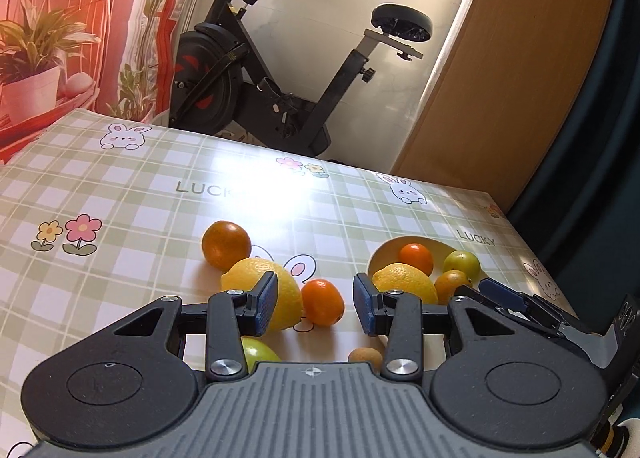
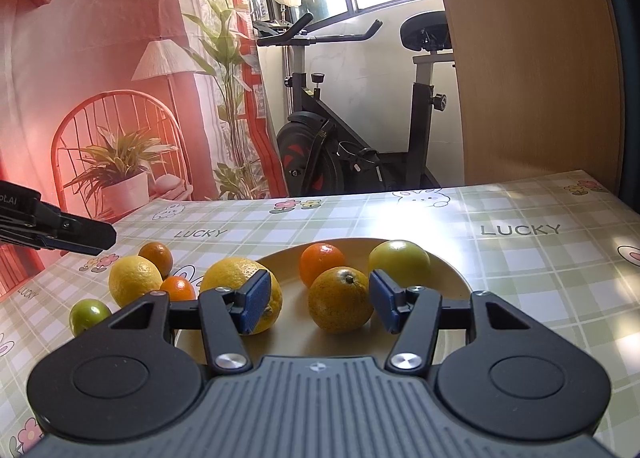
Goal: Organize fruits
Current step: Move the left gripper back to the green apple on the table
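Below the left tongs [image 1: 315, 300] only, a small brown fruit [image 1: 365, 357].

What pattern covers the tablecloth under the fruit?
The tablecloth has a pale green and white check with cartoon rabbits, flowers and the word LUCKY; the right wrist view shows it best.

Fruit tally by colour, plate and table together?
Yellow lemons: 2
Orange fruits: 4
Green fruits: 2
Small brown fruit: 1
Total: 9
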